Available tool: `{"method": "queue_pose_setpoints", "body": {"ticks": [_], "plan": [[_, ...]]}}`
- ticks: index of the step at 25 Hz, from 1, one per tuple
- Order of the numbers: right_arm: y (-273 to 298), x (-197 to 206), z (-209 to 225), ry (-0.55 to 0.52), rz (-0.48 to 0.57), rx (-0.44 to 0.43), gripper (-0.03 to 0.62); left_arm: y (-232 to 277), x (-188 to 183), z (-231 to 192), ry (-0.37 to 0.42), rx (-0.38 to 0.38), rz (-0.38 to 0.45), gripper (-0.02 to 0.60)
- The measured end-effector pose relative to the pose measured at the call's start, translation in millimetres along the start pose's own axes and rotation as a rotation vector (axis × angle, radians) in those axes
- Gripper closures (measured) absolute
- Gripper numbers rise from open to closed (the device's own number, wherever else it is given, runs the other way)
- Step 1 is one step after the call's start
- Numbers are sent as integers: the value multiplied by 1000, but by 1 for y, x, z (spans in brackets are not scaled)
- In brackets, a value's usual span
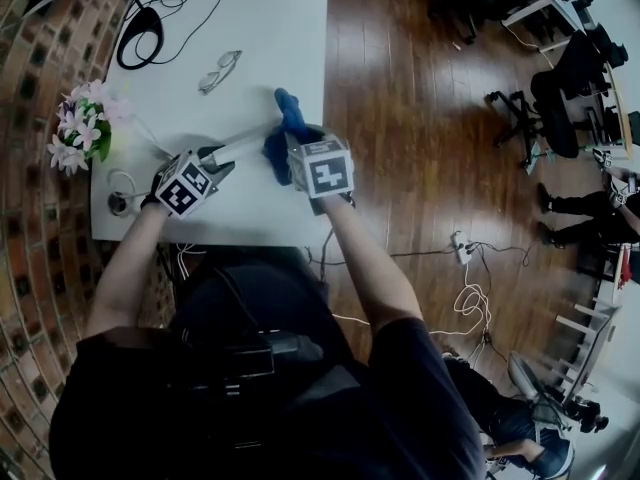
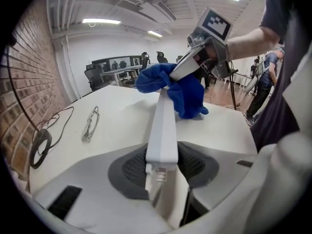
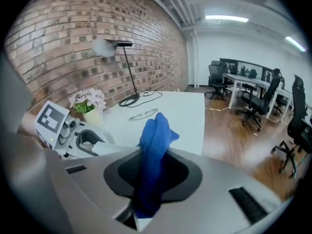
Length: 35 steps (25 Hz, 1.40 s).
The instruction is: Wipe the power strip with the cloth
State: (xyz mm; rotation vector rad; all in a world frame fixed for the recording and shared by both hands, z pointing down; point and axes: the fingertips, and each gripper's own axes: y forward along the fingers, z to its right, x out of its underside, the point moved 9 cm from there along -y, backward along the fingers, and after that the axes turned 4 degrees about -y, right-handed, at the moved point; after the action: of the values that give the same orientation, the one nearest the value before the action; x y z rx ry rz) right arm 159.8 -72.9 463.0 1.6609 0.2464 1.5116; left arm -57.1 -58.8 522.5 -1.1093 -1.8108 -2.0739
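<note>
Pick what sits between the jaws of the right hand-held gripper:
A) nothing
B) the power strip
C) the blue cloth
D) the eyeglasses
C: the right gripper view shows the blue cloth pinched between the jaws of the right hand-held gripper, while the power strip is clamped in the left hand-held gripper.

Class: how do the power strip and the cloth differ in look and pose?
The power strip is white, the cloth blue. The power strip is a rigid straight bar; the cloth is soft and bunched. The left gripper holds the power strip, the right gripper the cloth. Both are clamped between jaws.
</note>
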Motion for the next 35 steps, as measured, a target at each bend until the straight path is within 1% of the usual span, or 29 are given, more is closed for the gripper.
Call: {"method": "queue_pose_setpoints", "body": {"ticks": [6, 8, 10, 12, 15, 18, 21, 23, 26, 31, 35], "plan": [[20, -1, 6, 182, 3, -52, 530, 0, -8, -8, -1, 41, 10, 405], [23, -5, 7, 202, -1, -60, 531, 1, -8, -11, -14, 49, 14, 407], [25, -8, 7, 186, -21, -59, 530, 1, -8, -13, -34, 63, 7, 407], [28, -9, 7, 163, -32, -51, 530, 3, -10, -14, -52, 81, -19, 407], [30, -8, 7, 150, -33, -45, 530, 4, -12, -14, -58, 90, -42, 407], [33, -11, 6, 117, -54, -66, 530, 3, -9, -14, -59, 55, -34, 405], [34, -11, 5, 78, -68, -64, 530, 1, -5, -14, -59, -30, -18, 398], [32, -9, 4, 45, -72, -43, 531, -1, -3, -11, -67, -65, 4, 392], [32, -7, 1, 17, -58, -28, 531, -5, -2, -9, -81, -76, 8, 390], [32, -9, 2, 25, -75, -43, 531, -7, -1, -11, -141, -59, -19, 387], [32, -9, 0, -11, -87, -29, 531, -6, -3, -19, -157, -68, -11, 382]]}}
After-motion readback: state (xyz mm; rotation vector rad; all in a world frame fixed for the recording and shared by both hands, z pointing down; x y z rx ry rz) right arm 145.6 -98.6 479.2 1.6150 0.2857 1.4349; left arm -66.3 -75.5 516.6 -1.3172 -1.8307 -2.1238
